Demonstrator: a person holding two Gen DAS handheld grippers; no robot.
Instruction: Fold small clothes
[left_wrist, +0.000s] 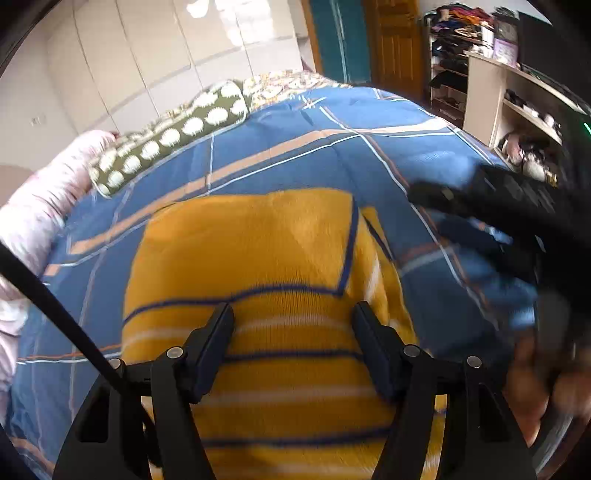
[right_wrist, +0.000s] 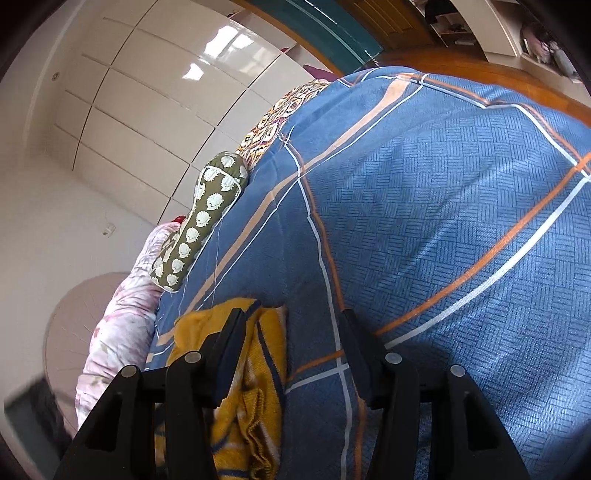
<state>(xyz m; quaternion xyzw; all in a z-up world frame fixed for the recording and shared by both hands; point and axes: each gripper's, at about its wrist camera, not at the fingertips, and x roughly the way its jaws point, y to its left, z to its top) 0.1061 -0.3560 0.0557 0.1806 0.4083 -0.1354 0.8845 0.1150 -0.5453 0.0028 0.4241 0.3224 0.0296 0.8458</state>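
A yellow knit sweater (left_wrist: 258, 251) with navy and white stripes lies folded on the blue plaid bedspread (left_wrist: 332, 147). My left gripper (left_wrist: 293, 314) is open and empty, hovering over the sweater's striped part. My right gripper shows blurred at the right of the left wrist view (left_wrist: 480, 199). In the right wrist view my right gripper (right_wrist: 291, 321) is open and empty, just right of the sweater's edge (right_wrist: 258, 387), over the bedspread (right_wrist: 443, 221).
A green pillow with white prints (left_wrist: 177, 133) lies along the far side of the bed, also in the right wrist view (right_wrist: 199, 221). A pink floral quilt (left_wrist: 33, 210) is at the left. Shelves with clutter (left_wrist: 517, 110) stand beyond the bed at right.
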